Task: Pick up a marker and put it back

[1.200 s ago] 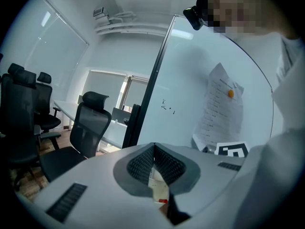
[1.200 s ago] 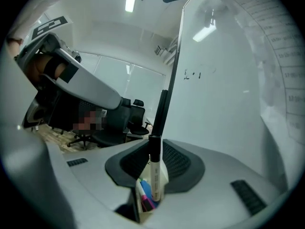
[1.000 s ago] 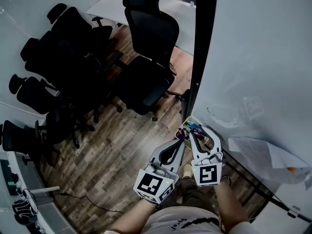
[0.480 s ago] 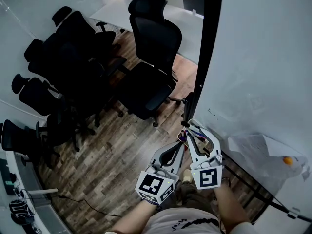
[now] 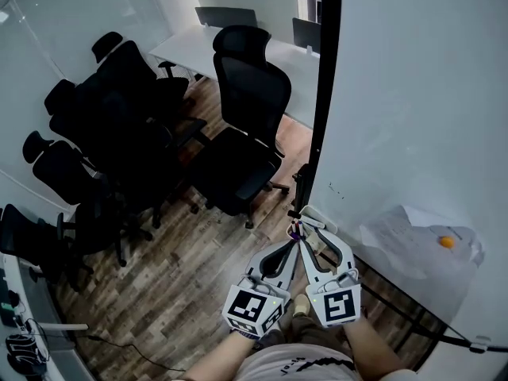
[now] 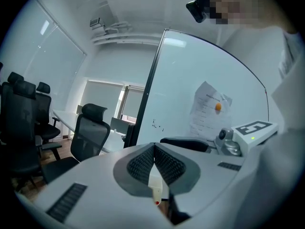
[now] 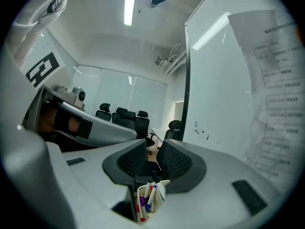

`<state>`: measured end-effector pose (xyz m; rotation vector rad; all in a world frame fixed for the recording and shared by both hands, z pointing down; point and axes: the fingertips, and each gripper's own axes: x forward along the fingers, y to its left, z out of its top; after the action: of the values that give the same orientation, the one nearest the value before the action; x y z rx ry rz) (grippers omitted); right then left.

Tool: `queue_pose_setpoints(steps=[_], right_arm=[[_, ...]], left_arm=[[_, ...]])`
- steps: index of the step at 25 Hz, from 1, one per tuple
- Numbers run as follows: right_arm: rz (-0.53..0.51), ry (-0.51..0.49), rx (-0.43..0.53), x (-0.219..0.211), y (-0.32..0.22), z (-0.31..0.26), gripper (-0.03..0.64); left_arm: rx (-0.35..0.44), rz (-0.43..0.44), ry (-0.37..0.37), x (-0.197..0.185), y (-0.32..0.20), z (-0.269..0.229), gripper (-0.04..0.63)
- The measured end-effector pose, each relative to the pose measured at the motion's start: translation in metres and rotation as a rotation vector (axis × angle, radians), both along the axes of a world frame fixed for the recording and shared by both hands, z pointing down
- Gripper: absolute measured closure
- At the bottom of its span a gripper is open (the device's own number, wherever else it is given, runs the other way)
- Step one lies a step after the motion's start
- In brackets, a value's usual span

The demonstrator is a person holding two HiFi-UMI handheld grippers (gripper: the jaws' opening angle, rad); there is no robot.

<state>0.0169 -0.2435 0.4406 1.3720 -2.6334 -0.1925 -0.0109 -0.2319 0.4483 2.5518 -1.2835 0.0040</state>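
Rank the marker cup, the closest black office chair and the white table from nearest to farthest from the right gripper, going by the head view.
1. Marker cup, just under the right gripper.
2. Black office chair, further ahead, mid-frame.
3. White table, farthest, behind that chair.

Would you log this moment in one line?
left gripper shut | right gripper open, jaws just closed slightly, nothing between | marker cup below

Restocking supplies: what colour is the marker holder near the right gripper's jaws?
The marker holder is white; best seen in the right gripper view.
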Motion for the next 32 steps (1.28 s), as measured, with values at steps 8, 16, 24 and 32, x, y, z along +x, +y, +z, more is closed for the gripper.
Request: queue_pose_setpoints(steps=[8, 16, 24, 32], right_arm=[[0.029, -0.098, -0.031, 0.003, 0.024, -0.043, 0.557], [0.075, -0.195, -0.089, 0.021, 0.049, -0.067, 0.583], [0.054, -0.272, -0.139, 0.020, 0.076, -0.076, 0.600], [0.040, -0.259, -0.150, 0.012, 0.084, -0.074, 0.603]], left_arm=[[0.057, 0.029, 0.010, -0.003, 0.018, -0.033, 0.584], [0.118, 0.070, 0.019, -0.003, 0.044, -0.071, 0.584], [0.140, 0.089, 0.026, -0.005, 0.065, -0.088, 0.584], [0.144, 0.076, 0.028, -0.010, 0.072, -0.088, 0.584]])
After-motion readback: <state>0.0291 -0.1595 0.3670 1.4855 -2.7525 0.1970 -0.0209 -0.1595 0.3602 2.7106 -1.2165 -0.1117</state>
